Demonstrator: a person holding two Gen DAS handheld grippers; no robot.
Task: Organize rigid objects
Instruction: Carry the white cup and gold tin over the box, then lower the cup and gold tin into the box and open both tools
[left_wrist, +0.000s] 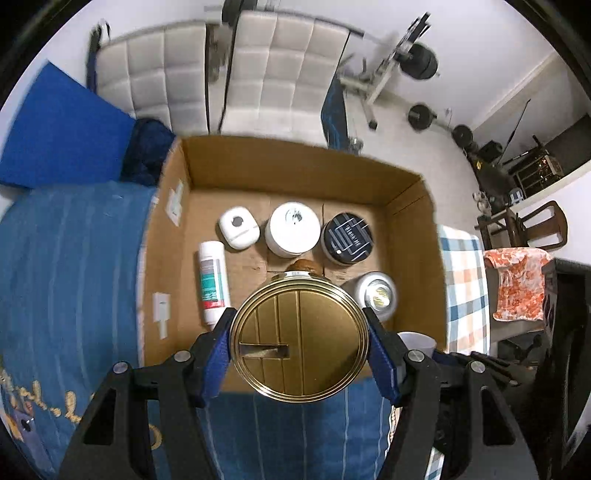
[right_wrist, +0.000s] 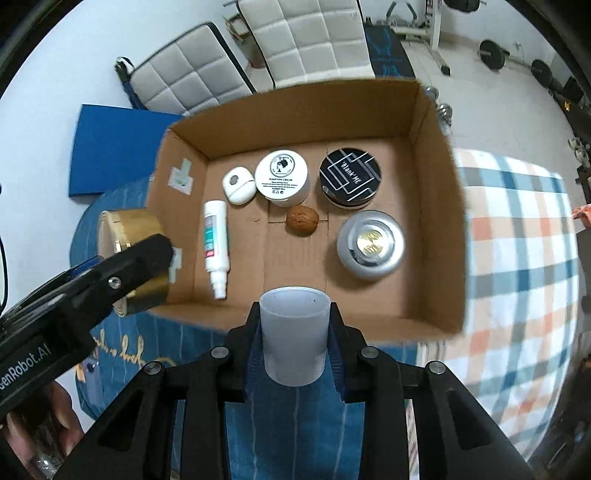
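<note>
Blue quilted bedding spreads beneath your two hand-held grippers, with a checked cloth on its right side. Nearest the lens, your left gripper is clamped on a round gold tin, its blue pads pressed against the tin's sides, carried above the near edge of an open cardboard box. Your right gripper is clenched around a frosted white cup, held upright just short of the box's near wall. Inside the box, a white spray bottle lies on its side at the left, a silver jar with a gold centre sits at the right, and a brown walnut rests between them. Farther back stand a small white oval case, a white cream jar and a black-lidded jar in a row. Beyond the box, white tufted cushions lean against the wall beside a blue mat, with barbell weights on the floor behind
</note>
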